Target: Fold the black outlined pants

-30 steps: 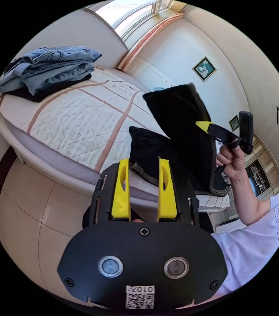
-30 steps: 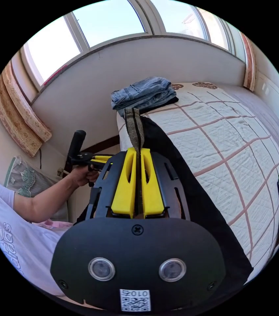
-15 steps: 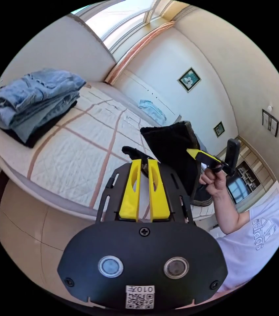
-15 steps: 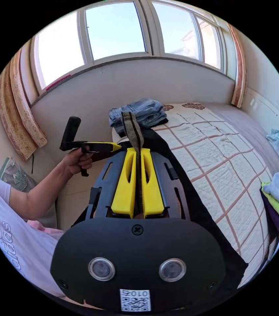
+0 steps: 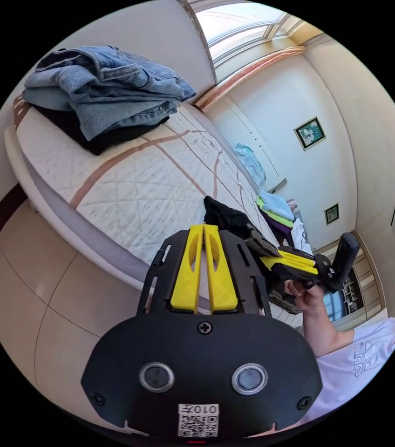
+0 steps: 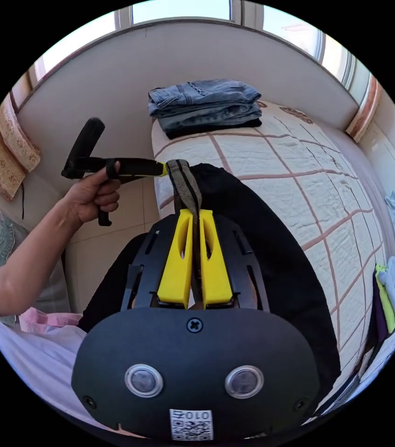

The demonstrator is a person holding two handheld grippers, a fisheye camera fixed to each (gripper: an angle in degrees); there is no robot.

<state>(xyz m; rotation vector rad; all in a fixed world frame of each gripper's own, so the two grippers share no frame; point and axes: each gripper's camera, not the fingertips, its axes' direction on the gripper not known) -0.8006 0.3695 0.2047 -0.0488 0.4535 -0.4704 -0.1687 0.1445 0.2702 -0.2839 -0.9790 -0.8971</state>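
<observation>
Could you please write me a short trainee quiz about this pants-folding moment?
1. True or false: the right gripper is open.
2. What lies stacked at the far end of the bed? A folded jeans; B pillows; C towels.
3. Fill in: the grey band of the black pants rises from between the right gripper's ___ jaws.
Key: 1 false, it is shut on the grey band; 2 A; 3 yellow.

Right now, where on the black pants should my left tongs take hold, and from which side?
Take the grey-brown trim band just above where the right tongs pinch it. It stands up free there, while the rest of the black pants drapes over the bed. Come from the floor side, where the left tongs are.
</observation>
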